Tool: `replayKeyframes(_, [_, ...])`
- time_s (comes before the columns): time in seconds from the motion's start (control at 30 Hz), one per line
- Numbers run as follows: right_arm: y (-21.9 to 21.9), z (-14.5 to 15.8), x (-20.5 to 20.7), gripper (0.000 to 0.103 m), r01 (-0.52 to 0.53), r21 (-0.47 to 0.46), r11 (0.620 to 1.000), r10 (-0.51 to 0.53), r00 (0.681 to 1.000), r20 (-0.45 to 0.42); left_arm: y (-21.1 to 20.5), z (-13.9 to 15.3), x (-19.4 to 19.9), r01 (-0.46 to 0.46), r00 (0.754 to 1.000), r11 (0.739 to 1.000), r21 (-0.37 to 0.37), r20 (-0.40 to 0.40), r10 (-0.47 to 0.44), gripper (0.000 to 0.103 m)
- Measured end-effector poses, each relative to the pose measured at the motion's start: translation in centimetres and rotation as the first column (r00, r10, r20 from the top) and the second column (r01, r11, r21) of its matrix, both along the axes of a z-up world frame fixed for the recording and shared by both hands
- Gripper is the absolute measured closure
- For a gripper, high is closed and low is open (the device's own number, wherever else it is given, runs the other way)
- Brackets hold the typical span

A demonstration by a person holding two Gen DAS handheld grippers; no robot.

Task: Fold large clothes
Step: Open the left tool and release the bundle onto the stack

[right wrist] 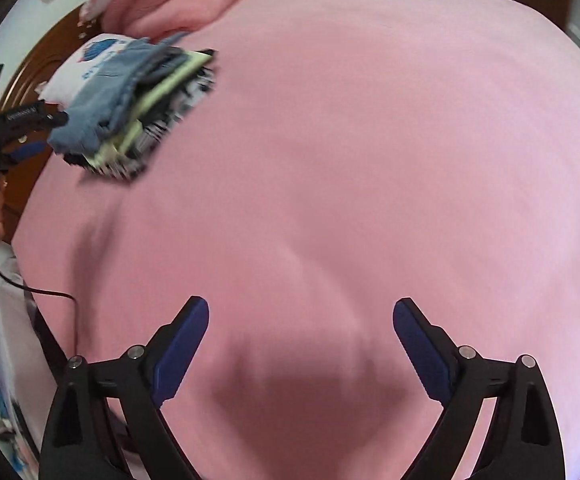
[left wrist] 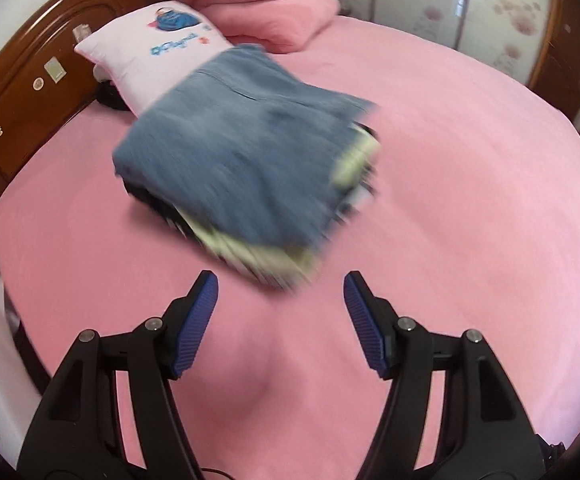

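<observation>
The left tool (left wrist: 281,286) and right tool (right wrist: 301,312) both stand wide and empty above the bare pink bed sheet (left wrist: 469,160). The folded stack of clothes (left wrist: 246,168), denim on top, sits in the upper middle of the left view, one end against the pillow (left wrist: 142,56). Its top layer overhangs the lower ones, so a careless nudge could probably slide it off and undo the folds.

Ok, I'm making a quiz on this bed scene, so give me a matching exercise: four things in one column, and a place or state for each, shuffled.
1. folded blue denim garment
2. white printed pillow
3. folded pink blanket
4. right tool

a. open over bare pink sheet
b. against wooden headboard
c. tops the clothes stack
d. behind the pillow

Pairs: 1-c, 2-b, 3-d, 4-a
</observation>
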State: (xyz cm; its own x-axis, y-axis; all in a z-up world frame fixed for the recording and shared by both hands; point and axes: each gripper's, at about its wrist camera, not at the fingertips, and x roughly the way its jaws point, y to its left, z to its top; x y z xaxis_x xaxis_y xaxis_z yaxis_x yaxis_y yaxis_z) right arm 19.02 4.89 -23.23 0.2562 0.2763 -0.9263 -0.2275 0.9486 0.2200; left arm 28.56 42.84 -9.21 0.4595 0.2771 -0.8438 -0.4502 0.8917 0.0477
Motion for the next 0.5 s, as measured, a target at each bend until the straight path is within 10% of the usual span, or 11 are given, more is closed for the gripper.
replayKeyframes(0.5, [-24.6, 11.4, -17.9, 0.0, 0.117, -0.15, 0.982, -0.108, 0.992, 0.067, -34.1, 4.2, -21.4, 0.234, 0.955, 0.959, -0.161, -0.146, -0.258, 0.041])
